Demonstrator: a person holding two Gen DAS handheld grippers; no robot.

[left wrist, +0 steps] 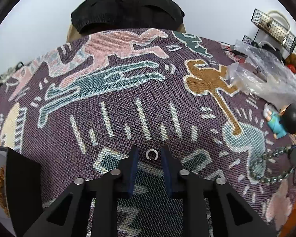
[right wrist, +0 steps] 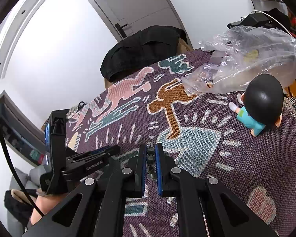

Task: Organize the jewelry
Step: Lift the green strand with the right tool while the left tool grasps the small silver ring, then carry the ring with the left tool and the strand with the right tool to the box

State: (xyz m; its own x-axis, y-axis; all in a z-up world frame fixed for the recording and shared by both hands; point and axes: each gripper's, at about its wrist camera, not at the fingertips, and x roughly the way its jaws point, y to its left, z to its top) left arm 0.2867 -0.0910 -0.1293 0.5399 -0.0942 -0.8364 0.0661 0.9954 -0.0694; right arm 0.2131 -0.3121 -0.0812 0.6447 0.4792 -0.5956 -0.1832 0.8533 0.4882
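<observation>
A small silver ring (left wrist: 152, 155) lies flat on the patterned purple woven cloth (left wrist: 128, 118). My left gripper (left wrist: 149, 154) is open, its blue-padded fingers either side of the ring, close to the cloth. My right gripper (right wrist: 151, 150) is shut on a dark chunky chain (right wrist: 151, 161), which hangs between its blue pads. In the left wrist view the chain (left wrist: 266, 167) droops in a loop from the right gripper at the far right edge. The left gripper's body (right wrist: 84, 162) shows at the left of the right wrist view.
A toy figure with a black head and teal shirt (right wrist: 256, 106) sits on the cloth at the right. A crumpled clear plastic bag (right wrist: 246, 59) lies behind it. A black garment (left wrist: 126, 11) hangs on a chair beyond the far edge. A white tray with gold jewelry (left wrist: 0, 189) is at the left.
</observation>
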